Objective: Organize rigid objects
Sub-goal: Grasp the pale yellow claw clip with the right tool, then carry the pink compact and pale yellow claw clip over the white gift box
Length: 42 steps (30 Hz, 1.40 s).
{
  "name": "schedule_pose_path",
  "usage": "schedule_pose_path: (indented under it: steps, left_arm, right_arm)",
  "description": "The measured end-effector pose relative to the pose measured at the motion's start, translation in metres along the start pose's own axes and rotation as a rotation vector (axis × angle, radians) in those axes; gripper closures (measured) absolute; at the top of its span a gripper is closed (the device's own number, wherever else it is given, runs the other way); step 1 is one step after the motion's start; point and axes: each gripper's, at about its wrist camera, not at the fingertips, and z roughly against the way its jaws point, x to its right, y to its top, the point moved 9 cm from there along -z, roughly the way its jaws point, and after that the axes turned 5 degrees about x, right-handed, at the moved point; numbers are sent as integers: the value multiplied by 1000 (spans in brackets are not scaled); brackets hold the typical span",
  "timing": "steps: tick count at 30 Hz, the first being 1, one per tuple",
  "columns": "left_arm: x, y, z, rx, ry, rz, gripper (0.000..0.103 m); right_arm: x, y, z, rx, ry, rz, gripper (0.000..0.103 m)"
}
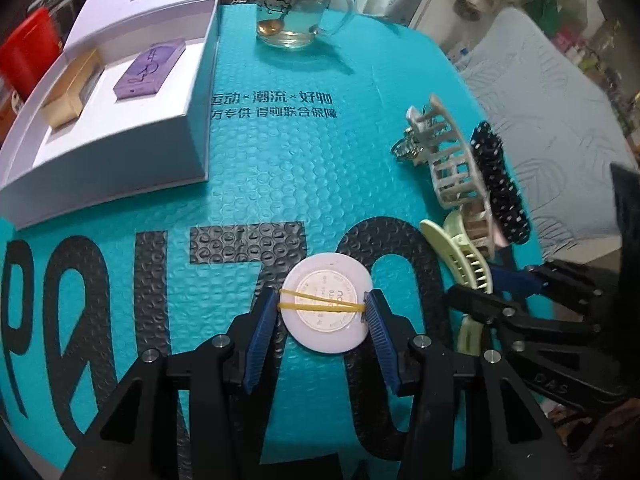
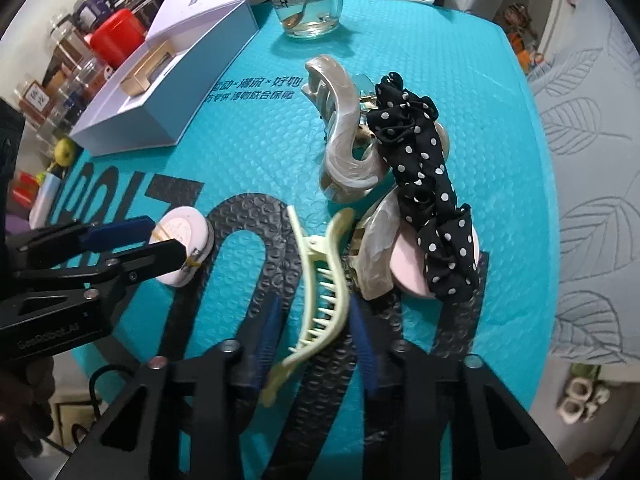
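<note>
My left gripper (image 1: 322, 306) is shut on a round white case (image 1: 328, 304) with a yellow rubber band across it, on the teal bubble mailer (image 1: 260, 184). The case also shows in the right wrist view (image 2: 182, 236), between the left fingers (image 2: 120, 232). My right gripper (image 2: 316, 320) is open around a pale green hair claw (image 2: 324, 280), its pads on either side and apart from it. Past it lie a pearly white claw (image 2: 344, 132), a second pearly clip (image 2: 374, 256), a black polka-dot scrunchie (image 2: 424, 176) and a pink disc (image 2: 408, 272).
An open white box (image 1: 120, 120) at the left holds a purple box (image 1: 150, 70) and a gold box (image 1: 72, 94). A glass mug (image 1: 296, 8) with a spoon stands at the back. A red container (image 2: 116, 40) and jars stand far left. A grey quilt (image 2: 592, 160) lies right.
</note>
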Motion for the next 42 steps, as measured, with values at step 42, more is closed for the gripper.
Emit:
schedule_pose_path:
  steps: [42]
  left_arm:
    - [-11,-13,56,19,102,-149,52]
  right_arm:
    - [-37,-8,58,55,37,-45,82]
